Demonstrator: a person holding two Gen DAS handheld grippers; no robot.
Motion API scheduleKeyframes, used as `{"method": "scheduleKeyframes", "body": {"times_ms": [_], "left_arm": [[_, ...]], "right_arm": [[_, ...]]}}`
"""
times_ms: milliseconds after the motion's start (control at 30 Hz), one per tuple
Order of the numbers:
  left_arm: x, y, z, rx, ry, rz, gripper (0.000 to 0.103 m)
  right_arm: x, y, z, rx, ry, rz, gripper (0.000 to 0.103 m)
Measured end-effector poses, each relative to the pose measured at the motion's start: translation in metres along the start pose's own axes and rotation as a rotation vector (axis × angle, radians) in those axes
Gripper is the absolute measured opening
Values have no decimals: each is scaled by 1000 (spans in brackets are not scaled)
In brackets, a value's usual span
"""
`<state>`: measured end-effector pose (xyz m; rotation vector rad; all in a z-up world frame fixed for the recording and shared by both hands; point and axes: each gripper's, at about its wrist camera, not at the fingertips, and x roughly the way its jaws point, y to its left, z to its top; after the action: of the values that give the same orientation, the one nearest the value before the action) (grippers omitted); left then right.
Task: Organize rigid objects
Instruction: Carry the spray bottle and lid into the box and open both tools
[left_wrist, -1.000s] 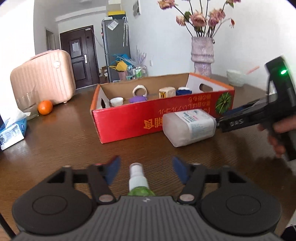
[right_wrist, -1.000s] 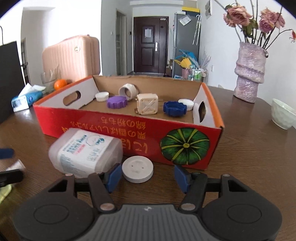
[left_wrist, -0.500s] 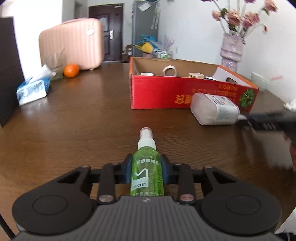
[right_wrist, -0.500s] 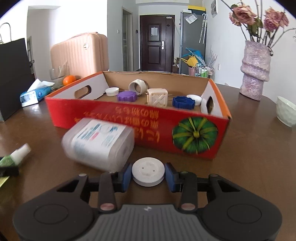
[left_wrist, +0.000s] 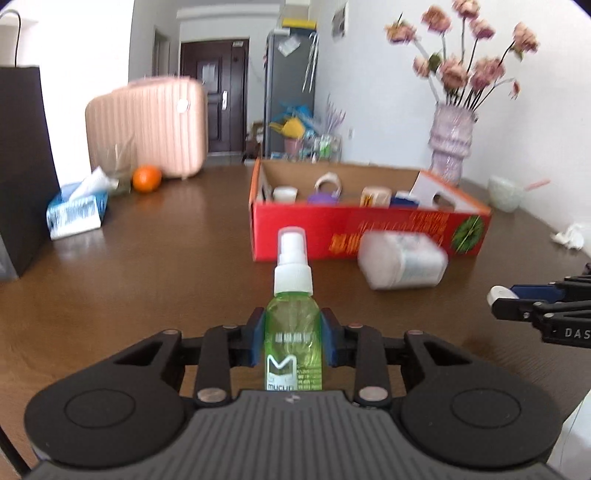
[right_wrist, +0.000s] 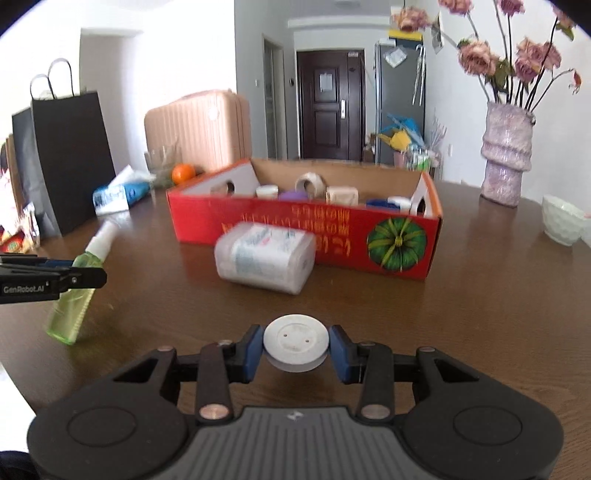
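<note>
The left gripper (left_wrist: 293, 341) clamps the green spray bottle (left_wrist: 293, 332) mid-body; the right gripper (right_wrist: 296, 349) pinches a white disc (right_wrist: 296, 345) by its rim. Both are probably light, stiff and slick, short of the red box (right_wrist: 306, 229).

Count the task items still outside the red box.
3. The green spray bottle is in the left gripper, the white round lid in the right gripper, and the white plastic container lies on the table before the red box.

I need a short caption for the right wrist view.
Right gripper holds a white round lid before the red box.
</note>
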<state>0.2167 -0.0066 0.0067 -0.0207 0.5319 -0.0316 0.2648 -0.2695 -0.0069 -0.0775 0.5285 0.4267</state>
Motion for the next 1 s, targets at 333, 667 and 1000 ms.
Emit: {"method": "scheduleKeyframes", "body": {"times_ms": [333, 667, 1000], "left_arm": [[17, -2, 62, 30, -119, -31, 31], [148, 1, 137, 117, -9, -23, 31], [242, 2, 139, 110, 85, -55, 52]], "right_arm": [[-8, -13, 53, -81, -140, -12, 38], [90, -44, 128, 20, -64, 70, 38], [213, -44, 172, 23, 96, 57, 38]]}}
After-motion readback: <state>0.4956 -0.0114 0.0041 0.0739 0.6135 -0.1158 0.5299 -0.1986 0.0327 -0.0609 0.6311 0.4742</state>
